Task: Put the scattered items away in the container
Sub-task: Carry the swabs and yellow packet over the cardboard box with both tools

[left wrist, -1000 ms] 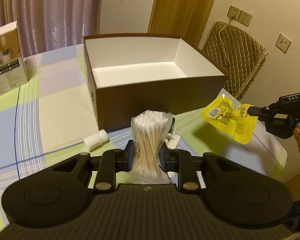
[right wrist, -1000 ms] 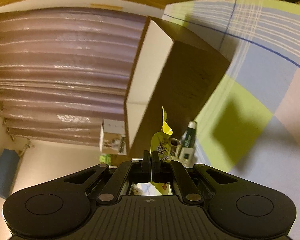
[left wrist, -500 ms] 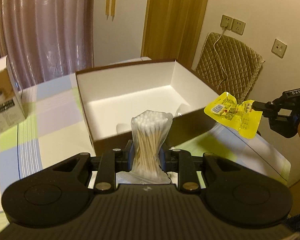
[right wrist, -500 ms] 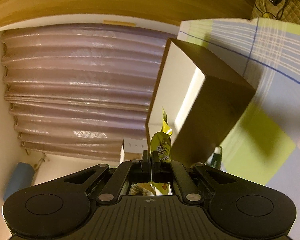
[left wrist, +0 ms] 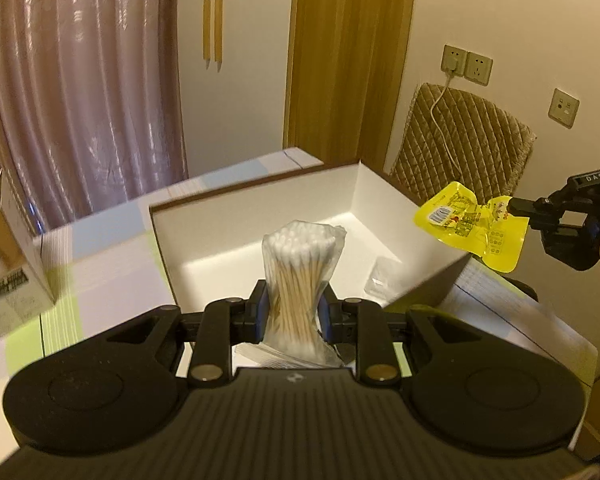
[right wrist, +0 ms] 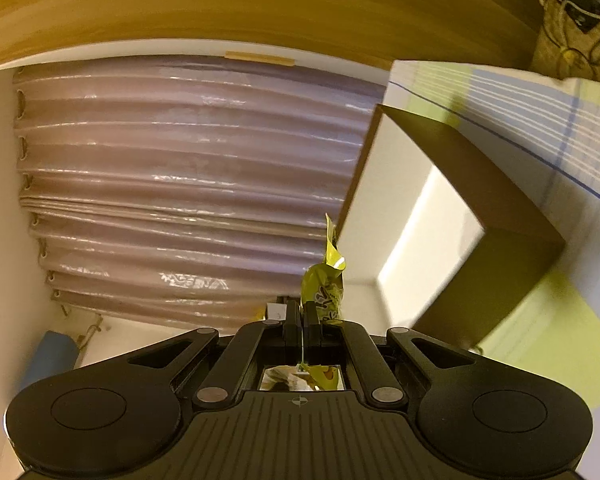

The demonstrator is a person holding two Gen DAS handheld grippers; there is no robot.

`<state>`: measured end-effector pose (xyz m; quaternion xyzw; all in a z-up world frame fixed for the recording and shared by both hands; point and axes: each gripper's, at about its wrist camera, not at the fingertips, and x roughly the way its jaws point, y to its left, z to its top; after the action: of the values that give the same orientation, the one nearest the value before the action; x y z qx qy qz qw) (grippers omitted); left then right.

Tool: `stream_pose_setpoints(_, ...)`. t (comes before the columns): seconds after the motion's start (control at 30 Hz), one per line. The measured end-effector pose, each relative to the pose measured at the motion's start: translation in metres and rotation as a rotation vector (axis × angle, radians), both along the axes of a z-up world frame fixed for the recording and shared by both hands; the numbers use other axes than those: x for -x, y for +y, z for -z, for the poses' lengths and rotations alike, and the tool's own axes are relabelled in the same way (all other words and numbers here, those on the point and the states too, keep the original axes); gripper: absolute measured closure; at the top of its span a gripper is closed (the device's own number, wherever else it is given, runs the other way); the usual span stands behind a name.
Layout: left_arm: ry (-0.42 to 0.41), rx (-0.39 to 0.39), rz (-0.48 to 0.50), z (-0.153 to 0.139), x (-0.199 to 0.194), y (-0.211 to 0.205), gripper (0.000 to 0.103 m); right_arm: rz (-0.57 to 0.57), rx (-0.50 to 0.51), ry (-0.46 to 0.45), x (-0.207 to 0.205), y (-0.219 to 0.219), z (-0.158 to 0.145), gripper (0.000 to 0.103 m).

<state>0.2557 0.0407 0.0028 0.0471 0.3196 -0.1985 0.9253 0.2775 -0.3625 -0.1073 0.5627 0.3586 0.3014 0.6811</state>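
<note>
My left gripper (left wrist: 294,312) is shut on a clear bag of cotton swabs (left wrist: 300,276) and holds it upright over the near edge of the brown box (left wrist: 428,284), whose inside is white. A small clear packet (left wrist: 382,280) lies inside the box. My right gripper (left wrist: 514,210) is shut on a yellow snack packet (left wrist: 472,230), held in the air just outside the box's right wall. In the right wrist view the gripper (right wrist: 302,316) pinches the packet (right wrist: 326,284) edge-on, with the box (right wrist: 496,200) to the right.
The box stands on a table with a checked blue, green and white cloth (left wrist: 100,280). A printed carton (left wrist: 8,264) stands at the left. A quilted chair back (left wrist: 464,148) and wall sockets (left wrist: 466,65) are behind the box. Curtains (left wrist: 80,92) hang at the back.
My left gripper has risen and moved forward over the box with the swabs. My right gripper has lifted the yellow packet and brought it closer to the box's right wall.
</note>
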Motion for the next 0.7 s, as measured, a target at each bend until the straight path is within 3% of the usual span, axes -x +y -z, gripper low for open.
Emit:
stream_pose_setpoints(0.47,0.032,-0.049,0.043,0.015,-0.077,-0.022,0.082,-0.010,0.111,0.066,-0.077,0.049,0.015,0.100)
stream_pose_setpoints(0.7,0.082,-0.144,0.073,0.039,-0.128,-0.037,0.082,0.002,0.211,0.102,-0.107,0.073,0.027,0.100)
